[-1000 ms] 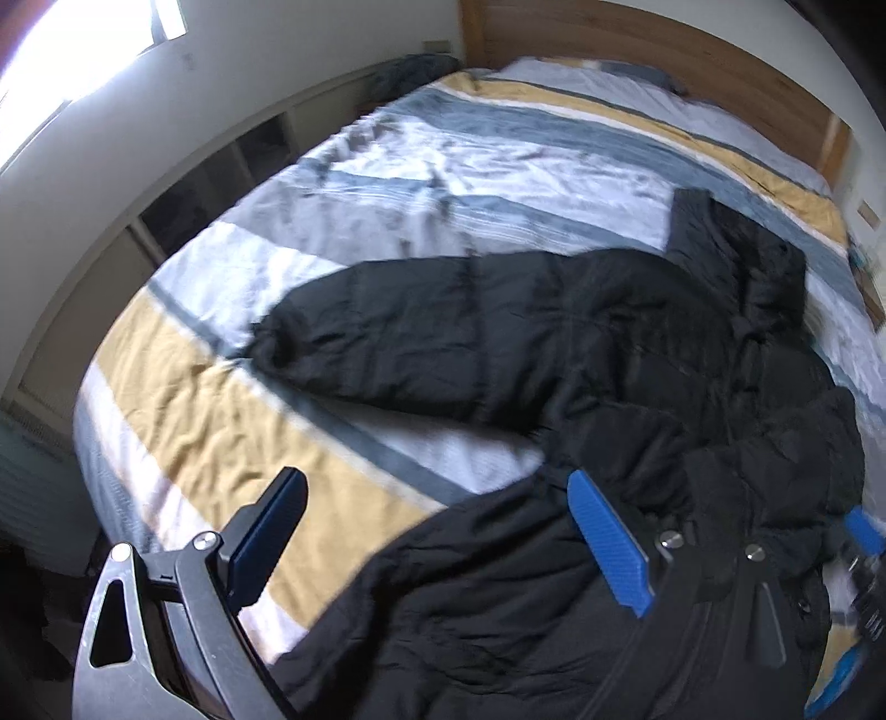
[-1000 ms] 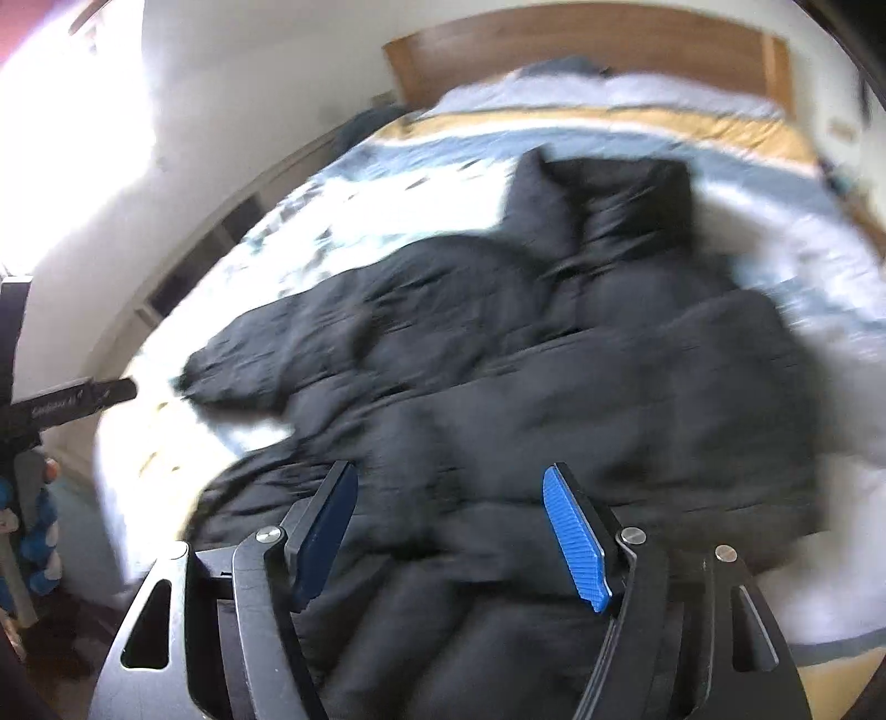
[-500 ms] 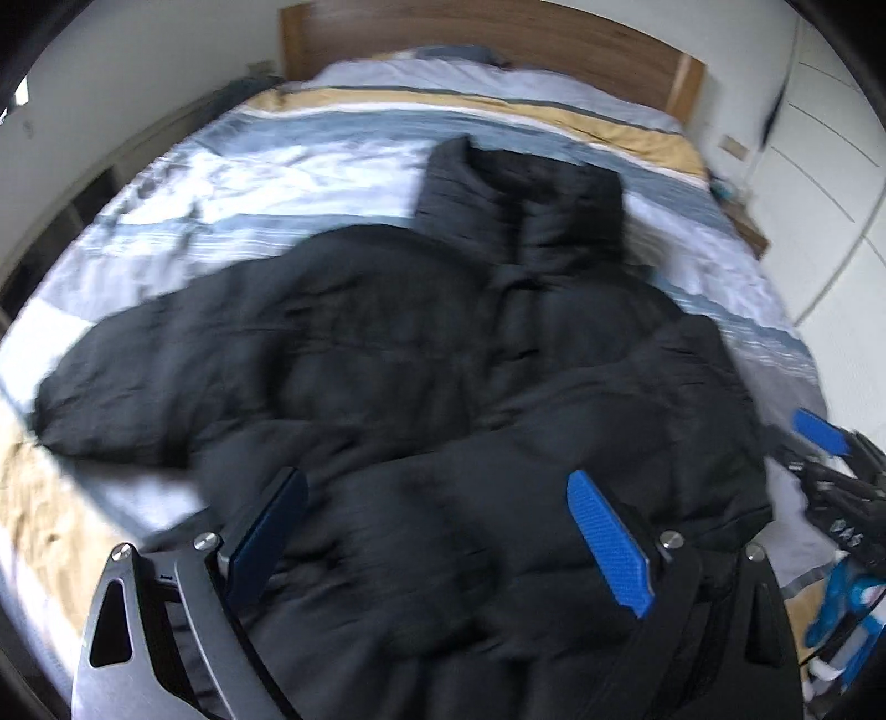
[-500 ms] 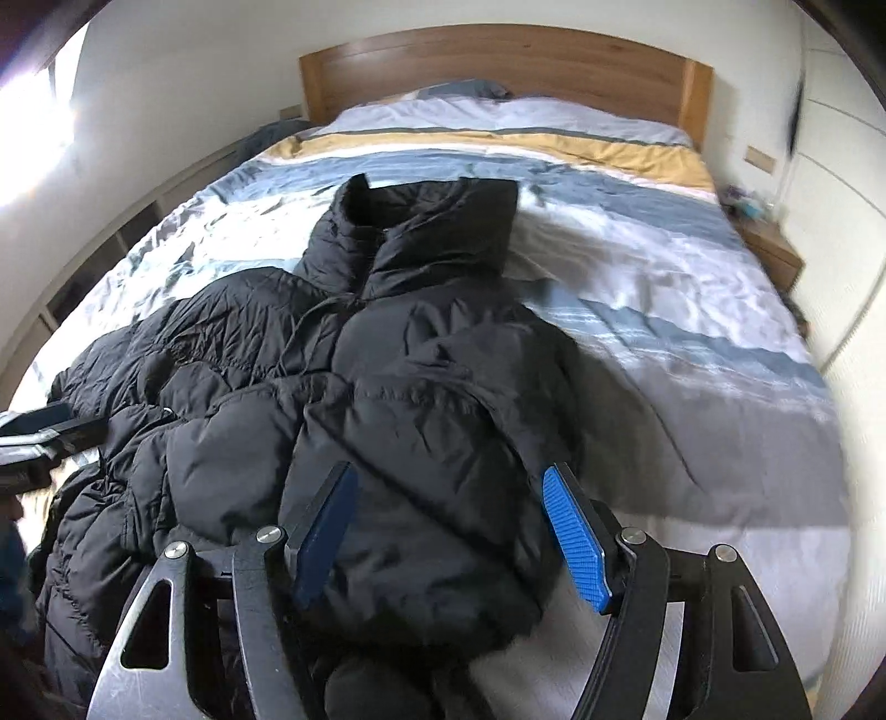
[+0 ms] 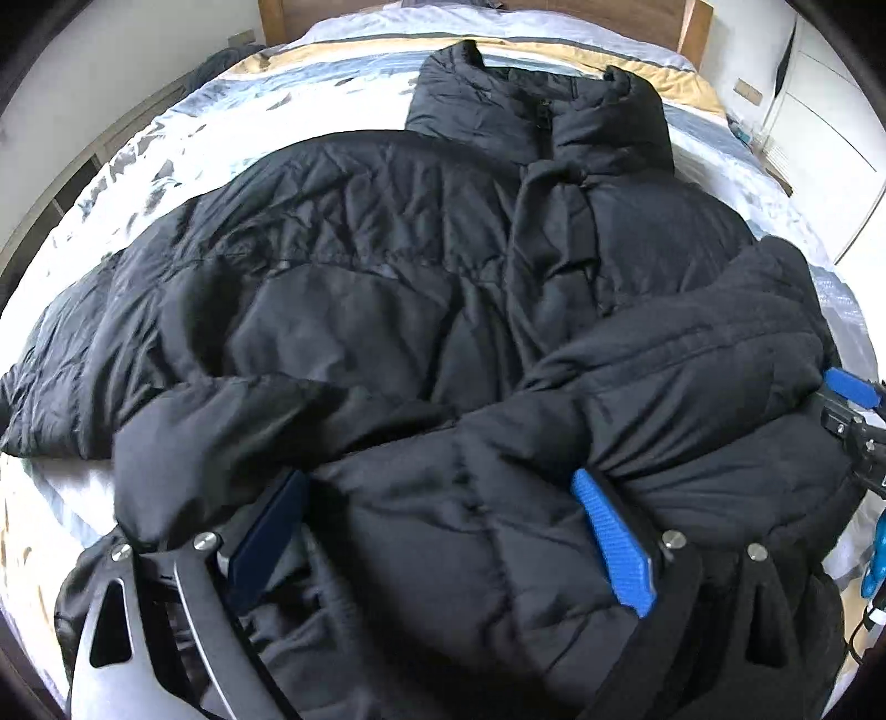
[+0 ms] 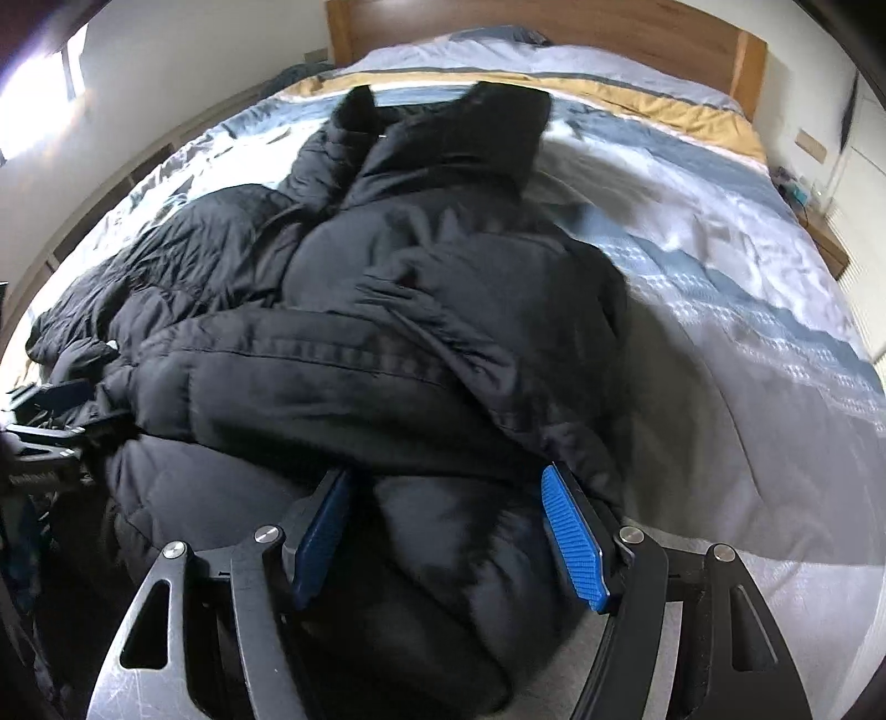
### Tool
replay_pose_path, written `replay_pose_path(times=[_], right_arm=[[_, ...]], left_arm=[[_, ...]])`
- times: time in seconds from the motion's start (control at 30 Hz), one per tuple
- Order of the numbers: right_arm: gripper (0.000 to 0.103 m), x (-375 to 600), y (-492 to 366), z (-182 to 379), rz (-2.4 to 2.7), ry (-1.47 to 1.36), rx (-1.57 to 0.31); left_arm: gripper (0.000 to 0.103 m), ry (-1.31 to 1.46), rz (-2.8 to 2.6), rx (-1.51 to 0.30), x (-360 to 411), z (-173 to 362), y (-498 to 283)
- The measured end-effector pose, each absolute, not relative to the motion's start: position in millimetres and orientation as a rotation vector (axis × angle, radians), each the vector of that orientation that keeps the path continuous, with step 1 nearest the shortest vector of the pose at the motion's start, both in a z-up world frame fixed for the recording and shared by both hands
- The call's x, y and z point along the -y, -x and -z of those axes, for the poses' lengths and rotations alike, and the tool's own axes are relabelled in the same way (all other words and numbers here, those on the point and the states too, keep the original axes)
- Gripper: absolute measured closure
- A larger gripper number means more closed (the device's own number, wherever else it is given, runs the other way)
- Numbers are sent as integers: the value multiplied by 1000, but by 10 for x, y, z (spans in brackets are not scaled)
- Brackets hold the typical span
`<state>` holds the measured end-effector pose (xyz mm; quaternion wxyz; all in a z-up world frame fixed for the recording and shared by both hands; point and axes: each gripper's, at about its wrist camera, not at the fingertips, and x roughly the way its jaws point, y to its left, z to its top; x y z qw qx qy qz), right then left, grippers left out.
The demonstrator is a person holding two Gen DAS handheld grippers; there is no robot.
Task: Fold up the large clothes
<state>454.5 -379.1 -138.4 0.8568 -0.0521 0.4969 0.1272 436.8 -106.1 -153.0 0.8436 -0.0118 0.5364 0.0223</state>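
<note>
Two grippers stand over one black puffer jacket (image 5: 387,310) spread on a bed (image 6: 720,310) with a striped grey, white and mustard cover.

Starting at the left, the left gripper (image 5: 443,531) points steeply down at the jacket's lower part. Its jaws stand wide, with a thick fold of padded fabric bulging up between the dark left pad and the bright blue right pad. The fabric lies against both pads, but whether they press on it or merely straddle it cannot be told. To the left of this gripper one sleeve runs out flat across the cover. Ahead of it lie the chest and the zip, and beyond them the raised collar (image 5: 542,99). To its right the other sleeve (image 5: 692,354) is folded in across the front of the jacket.

Further right, the right gripper (image 6: 448,531) also tilts steeply down, at the jacket's right side. Its jaws are parted at a middling width, and a rounded bulk of the jacket sits between the blue pads; here too a true grip cannot be told. The folded-in sleeve crosses just ahead of its fingertips. To its right lies bare cover, and far ahead stands the wooden headboard (image 6: 637,33).
</note>
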Motion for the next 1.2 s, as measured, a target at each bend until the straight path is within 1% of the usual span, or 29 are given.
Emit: replay_pose_path(times=[0.23, 0.37, 0.53, 0.73, 1.2], right_arm=[[34, 3850, -4292, 1026, -213, 79, -998], [33, 3583, -4111, 921, -273, 98, -972], [33, 3393, -4040, 1088, -274, 124, -1007], [31, 3399, -4000, 1295, -243, 130, -1053], [28, 3470, -3985, 1296, -159, 112, -1088]], left_arm=[[7, -4, -49, -1061, 1029, 1152, -4167], [7, -30, 7, -1039, 1217, 1145, -4061], [7, -36, 37, -1064, 1308, 1352, -4020], [7, 5, 43, -1081, 1227, 1523, -3902], [7, -4, 58, -1104, 1060, 1475, -3880]])
